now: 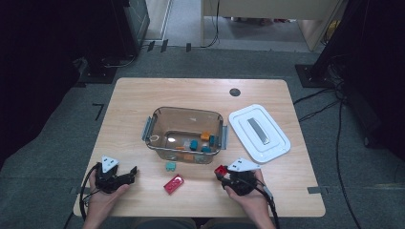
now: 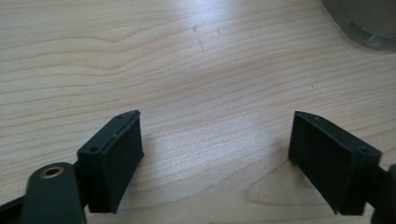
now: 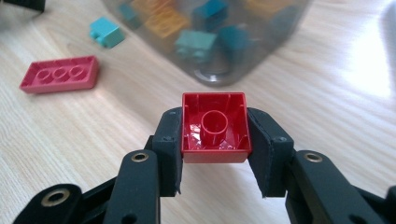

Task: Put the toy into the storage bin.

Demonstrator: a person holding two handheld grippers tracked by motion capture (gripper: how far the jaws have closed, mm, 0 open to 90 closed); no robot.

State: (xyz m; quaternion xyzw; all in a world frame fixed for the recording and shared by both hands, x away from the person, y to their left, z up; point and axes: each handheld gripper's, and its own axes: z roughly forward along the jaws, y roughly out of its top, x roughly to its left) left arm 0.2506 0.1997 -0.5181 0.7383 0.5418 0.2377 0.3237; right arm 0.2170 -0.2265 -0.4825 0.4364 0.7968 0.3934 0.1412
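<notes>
A small square red brick (image 3: 215,128) sits hollow side toward the camera between the jaws of my right gripper (image 3: 214,122), which is shut on it. From above, that gripper (image 1: 221,173) is at the table's front right, just below the clear plastic bin (image 1: 185,113). A flat red brick (image 1: 175,183) and a small teal brick (image 1: 170,166) lie on the table in front of the bin. My left gripper (image 1: 133,172) rests at the front left. Its jaws (image 2: 215,158) stand open over bare wood with nothing between them.
The bin (image 3: 210,70) holds several teal, blue and orange bricks. Its white lid (image 1: 260,133) lies to the right of it. The flat red brick (image 3: 60,74) and teal brick (image 3: 106,31) lie left of my right gripper. A bin corner (image 2: 369,23) is beyond the left gripper.
</notes>
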